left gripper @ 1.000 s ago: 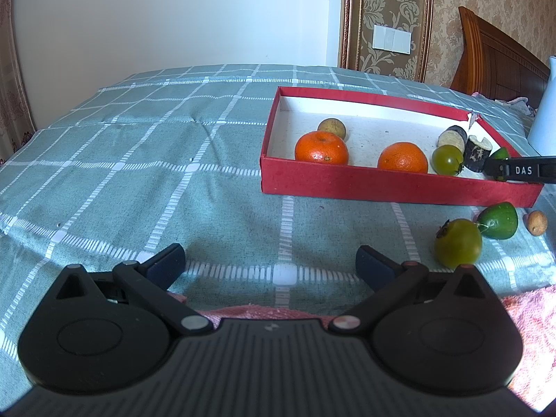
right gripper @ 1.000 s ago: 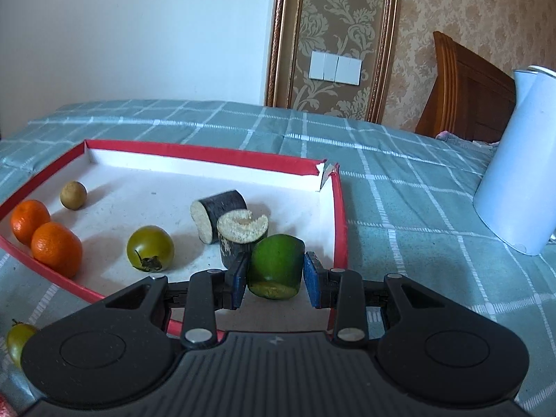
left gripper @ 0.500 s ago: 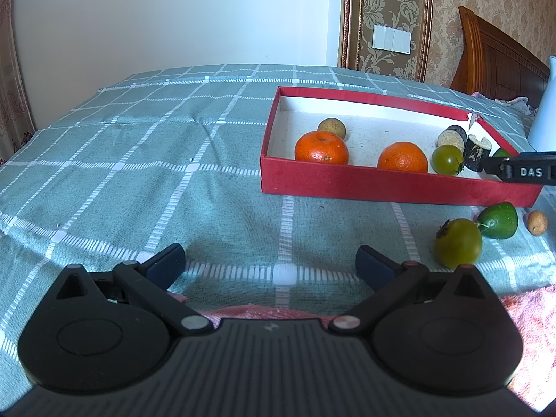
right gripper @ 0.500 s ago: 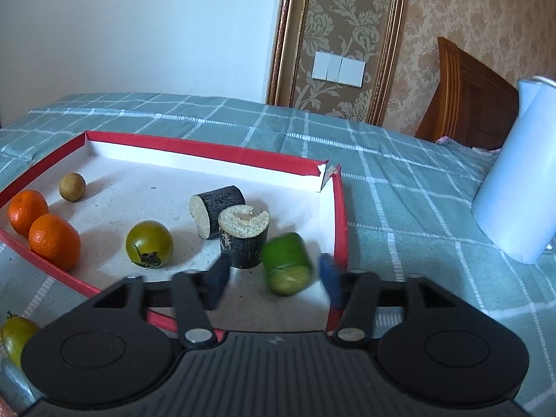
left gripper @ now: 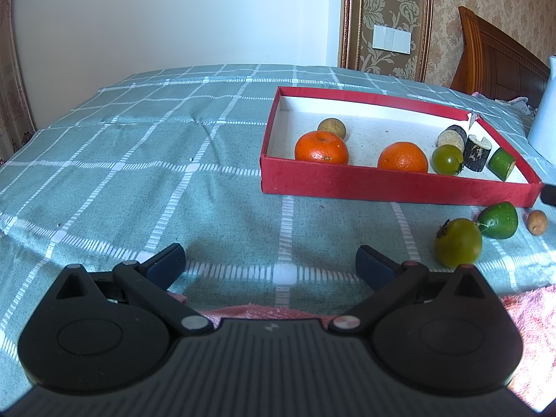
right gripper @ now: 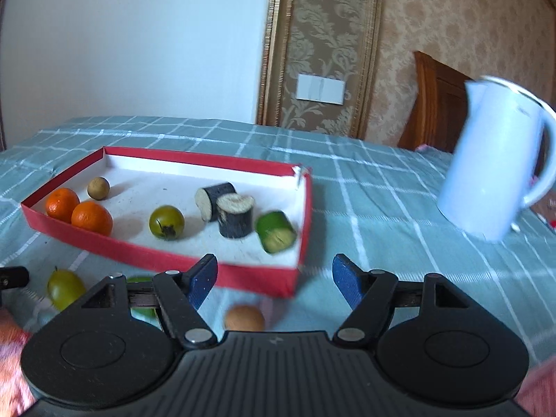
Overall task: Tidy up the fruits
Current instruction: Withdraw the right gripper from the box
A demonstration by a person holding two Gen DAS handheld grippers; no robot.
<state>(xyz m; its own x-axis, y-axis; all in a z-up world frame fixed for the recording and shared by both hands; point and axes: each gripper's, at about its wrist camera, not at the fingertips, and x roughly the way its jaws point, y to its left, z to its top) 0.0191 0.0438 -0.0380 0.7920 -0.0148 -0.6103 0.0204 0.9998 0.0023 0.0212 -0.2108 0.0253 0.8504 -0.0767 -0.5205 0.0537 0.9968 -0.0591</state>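
Observation:
A red tray [right gripper: 243,274] [left gripper: 382,189] on the checked cloth holds two oranges [right gripper: 92,217] [left gripper: 321,147], a small brown fruit [right gripper: 98,188], a green tomato [right gripper: 166,222], two dark cut pieces [right gripper: 234,215] and a green cut piece [right gripper: 276,232] [left gripper: 502,164] in its near right corner. My right gripper [right gripper: 274,279] is open and empty, raised in front of the tray. My left gripper [left gripper: 271,266] is open and empty, low over the cloth. Outside the tray lie a green tomato [left gripper: 458,242], a green cut piece [left gripper: 498,220] and a small brown fruit [left gripper: 537,221] [right gripper: 244,318].
A white kettle [right gripper: 493,160] stands on the cloth to the right of the tray. A pink towel [left gripper: 521,312] lies at the near edge. A wooden headboard [left gripper: 497,59] and the wall are behind.
My right gripper opened and let go of the green cut piece, which now lies in the tray. The gripper then pulled back and up. The left gripper has not moved.

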